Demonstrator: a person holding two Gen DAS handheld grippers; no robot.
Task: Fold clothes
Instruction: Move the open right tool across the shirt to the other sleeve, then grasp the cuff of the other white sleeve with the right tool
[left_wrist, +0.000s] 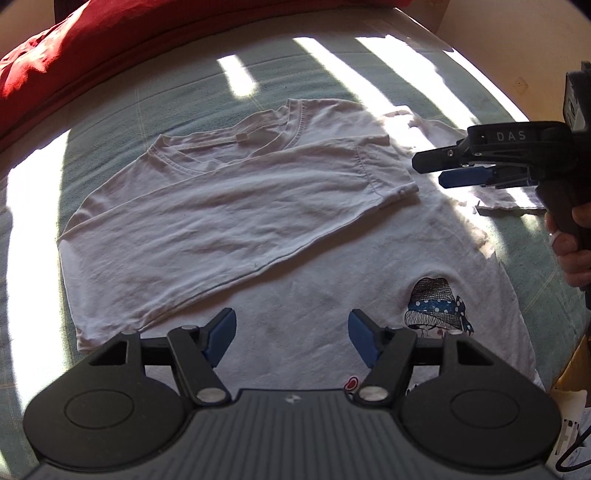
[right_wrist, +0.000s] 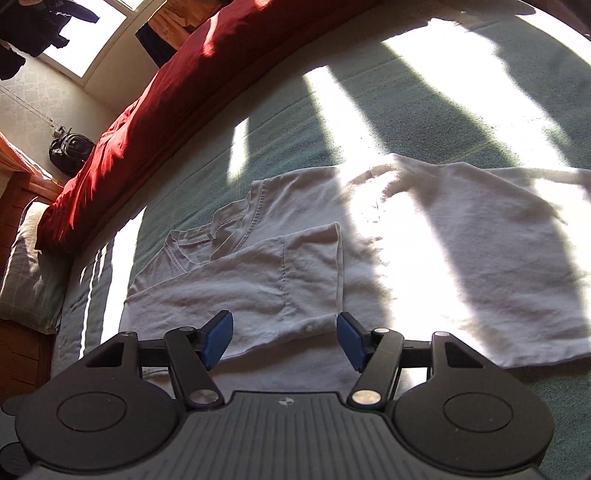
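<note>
Here, under both grippers, a green bedcover (left_wrist: 155, 99) carries the white T-shirt (left_wrist: 229, 221), one side folded across its chest, lying ahead of the left gripper (left_wrist: 291, 341) and the right gripper (right_wrist: 284, 339), each with jaws apart and empty.

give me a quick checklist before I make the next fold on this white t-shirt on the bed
1. Left claw open and empty: ok.
2. Right claw open, nothing pinched: ok.
3. First side of the white t-shirt folded in, its sleeve lying across the chest: ok.
4. Other sleeve folded in: not ok, it lies spread out.
5. Shirt lying flat on the green bedspread: ok, only light wrinkles.
6. Bottom hem straight: cannot tell, hidden behind the claws.
</note>
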